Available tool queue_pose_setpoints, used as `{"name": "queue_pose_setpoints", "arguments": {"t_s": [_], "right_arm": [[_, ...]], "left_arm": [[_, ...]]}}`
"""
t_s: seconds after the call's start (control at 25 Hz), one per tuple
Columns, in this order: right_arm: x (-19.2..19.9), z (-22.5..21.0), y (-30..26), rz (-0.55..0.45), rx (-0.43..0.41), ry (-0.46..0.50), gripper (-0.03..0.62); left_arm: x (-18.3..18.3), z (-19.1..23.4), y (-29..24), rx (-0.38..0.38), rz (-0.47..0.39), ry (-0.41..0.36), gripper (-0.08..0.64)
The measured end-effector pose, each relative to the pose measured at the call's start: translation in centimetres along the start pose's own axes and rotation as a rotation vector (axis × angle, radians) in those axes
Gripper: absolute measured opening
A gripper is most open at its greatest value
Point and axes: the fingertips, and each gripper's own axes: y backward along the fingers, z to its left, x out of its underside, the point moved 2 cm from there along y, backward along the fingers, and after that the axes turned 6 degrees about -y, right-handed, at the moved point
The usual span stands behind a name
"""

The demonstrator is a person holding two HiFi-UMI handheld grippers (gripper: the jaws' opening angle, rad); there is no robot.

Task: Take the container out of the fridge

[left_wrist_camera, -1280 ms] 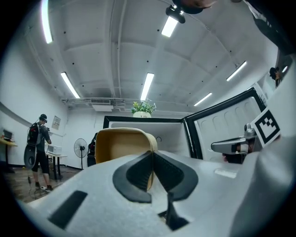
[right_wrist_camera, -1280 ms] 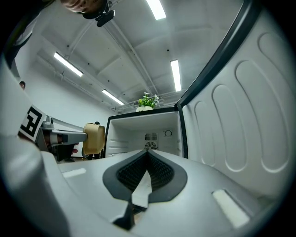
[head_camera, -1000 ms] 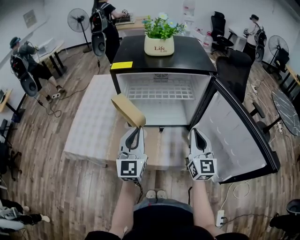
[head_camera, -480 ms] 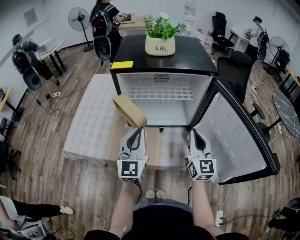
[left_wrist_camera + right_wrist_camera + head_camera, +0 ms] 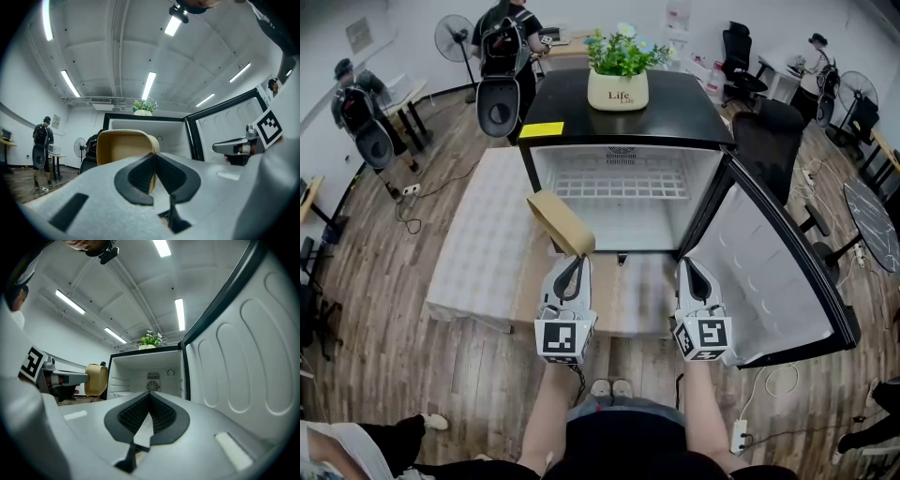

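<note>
"Where is the container?"

"The tan container (image 5: 560, 222) is outside the fridge (image 5: 675, 108), up in the air. It is tilted. It is at 11 o'clock from the left gripper (image 5: 578, 261), in front of the fridge's left side."

"Who holds it?"

"The left gripper does. Its jaws squeeze the container's thin wall."

"And the other one?"

"The right gripper (image 5: 687, 264) is at 3 o'clock from the left one, a little apart. Its jaws are pressed together with nothing between them. It points at the open fridge."

"What does the fridge look like?"

"It is black outside and white inside. A white wire shelf (image 5: 623, 186) sits deep inside it. The fridge door (image 5: 769, 272) swings wide open toward 4 o'clock. A potted plant (image 5: 619, 70) stands on top, at 12 o'clock. A yellow label (image 5: 542, 130) is stuck on the top's front left corner."

"What else is near?"

"A white table (image 5: 473, 253) stands just beside the fridge, at 9 o'clock."
</note>
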Motion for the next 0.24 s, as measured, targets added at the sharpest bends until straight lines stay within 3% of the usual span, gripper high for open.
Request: {"name": "queue_pose_setpoints", "arguments": {"t_s": [0.24], "right_arm": [[-0.1,-2.8,0.9,-0.001,-0.004,-0.001,0.008]], "left_arm": [[0.3,-2.7,-1.1,-0.005,0.013,-0.004,0.014]]}}
